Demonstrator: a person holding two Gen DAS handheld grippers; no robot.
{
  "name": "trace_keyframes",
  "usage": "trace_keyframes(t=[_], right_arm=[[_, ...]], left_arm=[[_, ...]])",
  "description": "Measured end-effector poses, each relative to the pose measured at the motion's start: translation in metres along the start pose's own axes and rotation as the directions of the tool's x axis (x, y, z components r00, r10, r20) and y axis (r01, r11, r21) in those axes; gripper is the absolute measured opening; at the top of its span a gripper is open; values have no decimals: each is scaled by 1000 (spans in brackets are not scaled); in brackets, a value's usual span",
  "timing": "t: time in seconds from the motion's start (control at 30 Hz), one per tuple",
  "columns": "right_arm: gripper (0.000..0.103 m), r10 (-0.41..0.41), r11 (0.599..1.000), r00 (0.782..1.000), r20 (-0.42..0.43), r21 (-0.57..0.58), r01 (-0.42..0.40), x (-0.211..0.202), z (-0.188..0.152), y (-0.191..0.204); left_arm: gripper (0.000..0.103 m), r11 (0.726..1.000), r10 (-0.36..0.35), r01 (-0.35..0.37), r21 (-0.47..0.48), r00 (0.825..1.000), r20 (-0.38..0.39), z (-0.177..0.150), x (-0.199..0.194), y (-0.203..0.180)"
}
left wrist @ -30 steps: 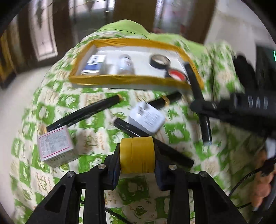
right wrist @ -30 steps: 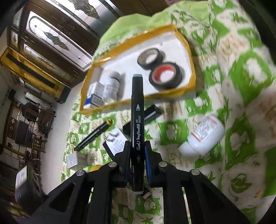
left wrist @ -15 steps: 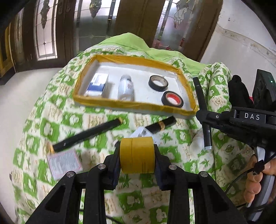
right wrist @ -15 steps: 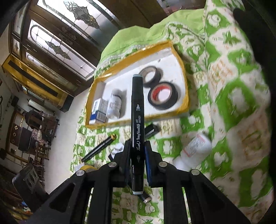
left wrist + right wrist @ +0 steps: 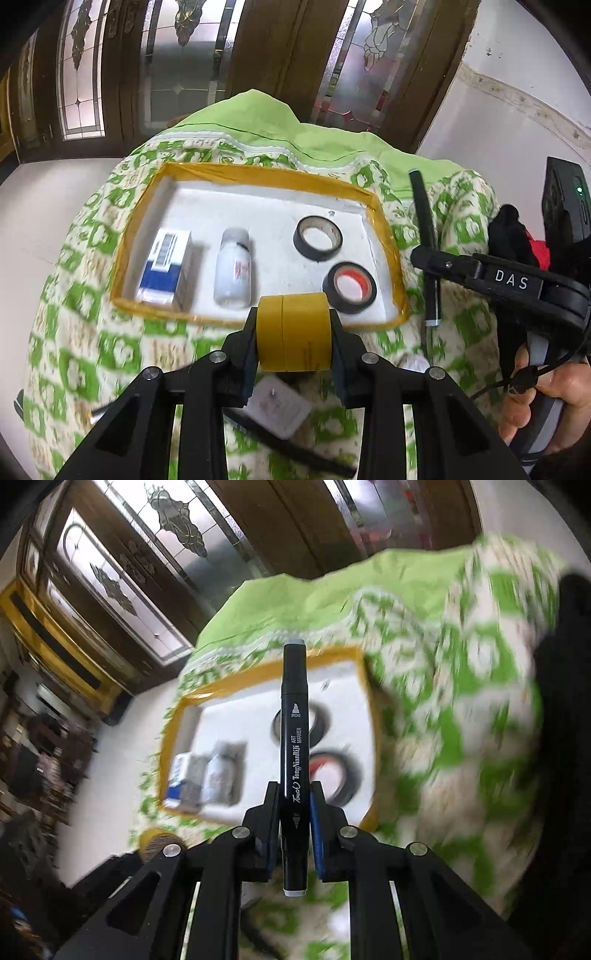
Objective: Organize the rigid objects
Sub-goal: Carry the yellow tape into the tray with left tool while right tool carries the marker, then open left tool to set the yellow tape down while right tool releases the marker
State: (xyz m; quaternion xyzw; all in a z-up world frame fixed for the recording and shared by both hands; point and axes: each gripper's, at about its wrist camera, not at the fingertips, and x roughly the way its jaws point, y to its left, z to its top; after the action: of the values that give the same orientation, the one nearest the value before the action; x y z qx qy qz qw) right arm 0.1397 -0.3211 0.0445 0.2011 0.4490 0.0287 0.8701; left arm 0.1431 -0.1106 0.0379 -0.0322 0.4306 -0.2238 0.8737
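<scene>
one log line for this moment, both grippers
left gripper: shut on yellow tape roll | right gripper: shut on black marker | tray: box, bottle, two tape rolls

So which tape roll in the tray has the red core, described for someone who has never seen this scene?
Find the shallow white tray with the yellow taped rim on the green patterned cloth. Two black tape rolls lie flat at its right end. The red-cored tape roll is the nearer one, by the front right corner; the other black roll behind it shows a pale core.
</scene>
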Motion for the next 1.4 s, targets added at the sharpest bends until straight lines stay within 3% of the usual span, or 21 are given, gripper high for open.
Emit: trace_keyframes(t=[0.23, 0.6, 0.83, 0.97, 1.3, 1.4], right_arm=[[15, -118, 991, 993, -12, -69, 117, 31, 26, -11], [14, -260, 943, 960, -101, -242, 229, 91, 25, -3], [14, -274, 935, 951, -141, -270, 229, 112, 23, 0], [14, -212, 961, 962, -173, -216, 173, 115, 22, -3], [14, -183, 970, 972, -149, -191, 154, 113, 21, -3], [15, -182, 970, 975, -128, -186, 156, 108, 20, -6]], left_arm=[[34, 1000, 7, -6, 7, 999, -42, 24, 39, -6], [34, 1000, 24, -21, 22, 995, -99, 31, 86, -9], [34, 999, 44, -41, 32, 993, -114, 27, 96, -6], [34, 998, 59, -56, 28, 990, -127, 26, 103, 0], [34, 996, 87, -83, 33, 989, -120, 22, 107, 3], [51, 995, 95, -91, 35, 991, -98, 21, 98, 2]])
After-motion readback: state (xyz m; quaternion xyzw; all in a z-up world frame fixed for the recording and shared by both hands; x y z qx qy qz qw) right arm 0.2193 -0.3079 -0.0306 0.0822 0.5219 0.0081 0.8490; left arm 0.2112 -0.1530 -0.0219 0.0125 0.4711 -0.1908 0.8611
